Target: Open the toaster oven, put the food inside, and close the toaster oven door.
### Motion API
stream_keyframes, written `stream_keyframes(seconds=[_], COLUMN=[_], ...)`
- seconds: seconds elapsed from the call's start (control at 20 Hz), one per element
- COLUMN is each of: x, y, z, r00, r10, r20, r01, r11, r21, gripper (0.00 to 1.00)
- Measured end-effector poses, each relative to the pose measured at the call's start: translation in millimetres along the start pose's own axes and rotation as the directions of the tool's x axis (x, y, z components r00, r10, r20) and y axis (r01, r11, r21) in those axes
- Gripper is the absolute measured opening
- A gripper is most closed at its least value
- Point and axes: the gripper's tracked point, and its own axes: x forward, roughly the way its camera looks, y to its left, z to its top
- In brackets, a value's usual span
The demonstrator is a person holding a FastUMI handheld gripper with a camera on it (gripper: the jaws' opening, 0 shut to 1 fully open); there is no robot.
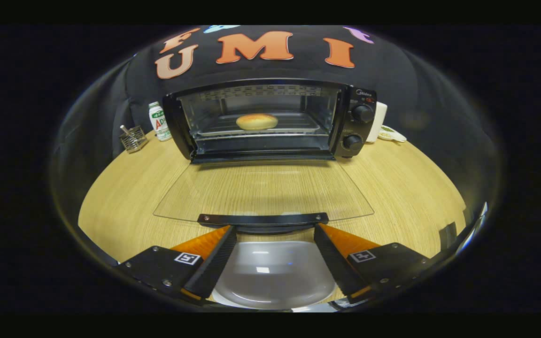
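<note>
Two black and orange fingers of the tongs (273,230) reach forward from the camera, spread wide apart and holding nothing. Between them, low on the wooden table (125,197), sits an empty white plate (270,277), its rim partly hidden under each finger. Just ahead of the fingertips lies the black handle bar (263,219) of the toaster oven door (263,190); the tips stand at or just short of the bar's two ends, and whether they touch it cannot be told. That door is a glass panel folded fully down and lying flat, so the wood grain shows through it, and its outer edge points toward the tongs. Beyond the door stands the black toaster oven (270,119), its mouth wide open. Inside, a round golden bun (257,121) rests near the middle of the wire rack (298,123), with free room on every side of it. Two dials (358,126) sit one above the other on the oven's right panel. Left of the oven a white bottle (159,121) stands close beside its wall, and a small wire holder (133,138) stands farther left near the table's edge. Right of the oven a white object (377,121) peeks out from behind it. Bare wood stretches on both sides of the lowered door.
</note>
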Motion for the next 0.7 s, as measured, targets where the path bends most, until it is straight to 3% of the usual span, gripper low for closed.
stream_keyframes(seconds=[0.7], x=[-35.2], y=[6.3], z=[101.9], r00=[0.987], r10=[0.04], r20=[0.159], r01=[-0.049], r11=[0.997], r21=[0.053], gripper=[0.99])
